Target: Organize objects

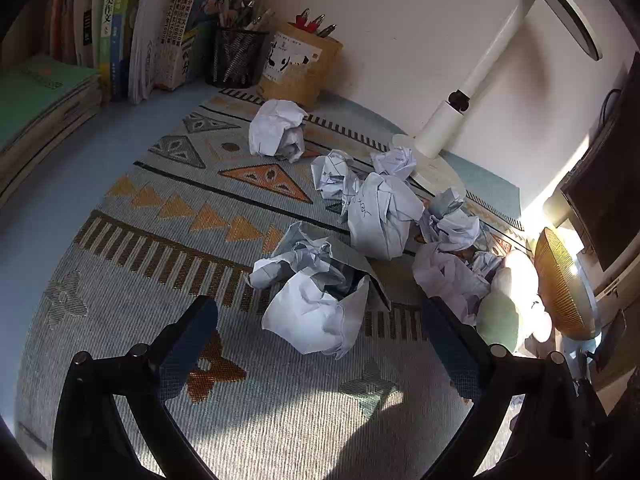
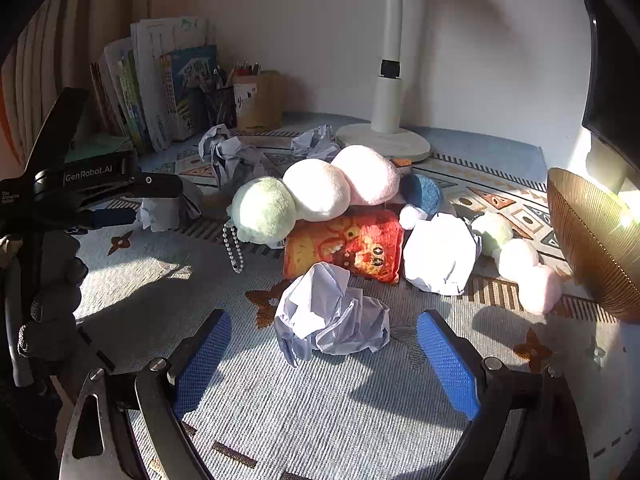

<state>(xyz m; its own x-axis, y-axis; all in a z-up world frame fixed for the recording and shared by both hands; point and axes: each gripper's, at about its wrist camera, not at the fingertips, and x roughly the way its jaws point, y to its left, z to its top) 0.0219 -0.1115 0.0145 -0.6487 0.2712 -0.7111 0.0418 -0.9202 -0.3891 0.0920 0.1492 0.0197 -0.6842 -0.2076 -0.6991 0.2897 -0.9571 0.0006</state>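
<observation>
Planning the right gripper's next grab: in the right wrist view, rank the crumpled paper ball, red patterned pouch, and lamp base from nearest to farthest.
From the right gripper:
1. Crumpled paper ball, between the open fingers.
2. Red patterned pouch, just behind it.
3. Lamp base, far back by the wall.

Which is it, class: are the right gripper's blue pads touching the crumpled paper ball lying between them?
Apart. The right wrist view shows bare mat on both sides of the paper ball, between it and the right gripper's open pads.

left gripper (image 1: pixel 320 320): jaws spread wide, tilted down, nothing clamped | right gripper (image 2: pixel 324 340): jaws wide apart, tilted down, pads pressing on nothing | gloved hand (image 2: pixel 52 280) grips left handle
</observation>
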